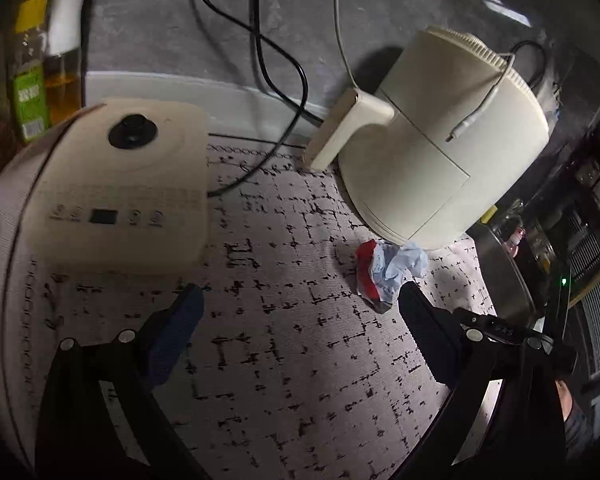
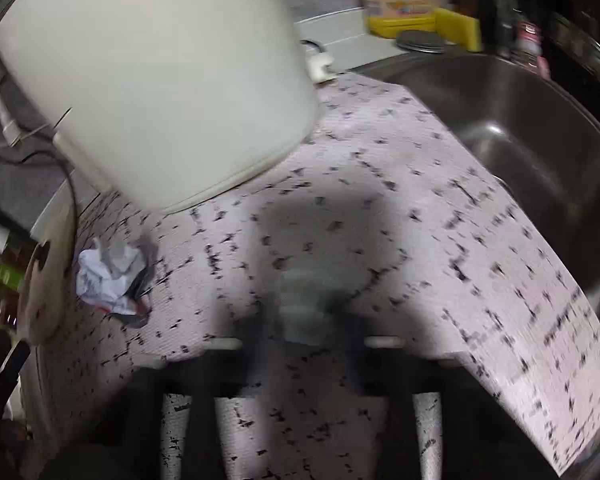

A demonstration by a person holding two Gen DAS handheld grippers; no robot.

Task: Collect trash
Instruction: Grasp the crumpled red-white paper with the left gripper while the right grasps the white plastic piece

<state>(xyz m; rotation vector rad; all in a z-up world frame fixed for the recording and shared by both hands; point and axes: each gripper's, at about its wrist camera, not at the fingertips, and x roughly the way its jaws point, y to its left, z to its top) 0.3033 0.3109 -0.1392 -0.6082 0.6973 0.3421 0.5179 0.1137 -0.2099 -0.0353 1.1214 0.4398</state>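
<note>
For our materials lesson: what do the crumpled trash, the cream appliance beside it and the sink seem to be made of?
Crumpled trash: likely thin paper or wrapper, sharply creased. Cream appliance: matte plastic, apparently, with moulded seams. Sink: stainless steel, judging by its brushed grey sheen.

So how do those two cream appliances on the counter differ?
The air fryer is tall and round with a handle sticking out; the cooker is lower and squarish, with a black knob and button panel on top. The wrapper lies at the air fryer's base, away from the cooker. Both are cream plastic.
</note>
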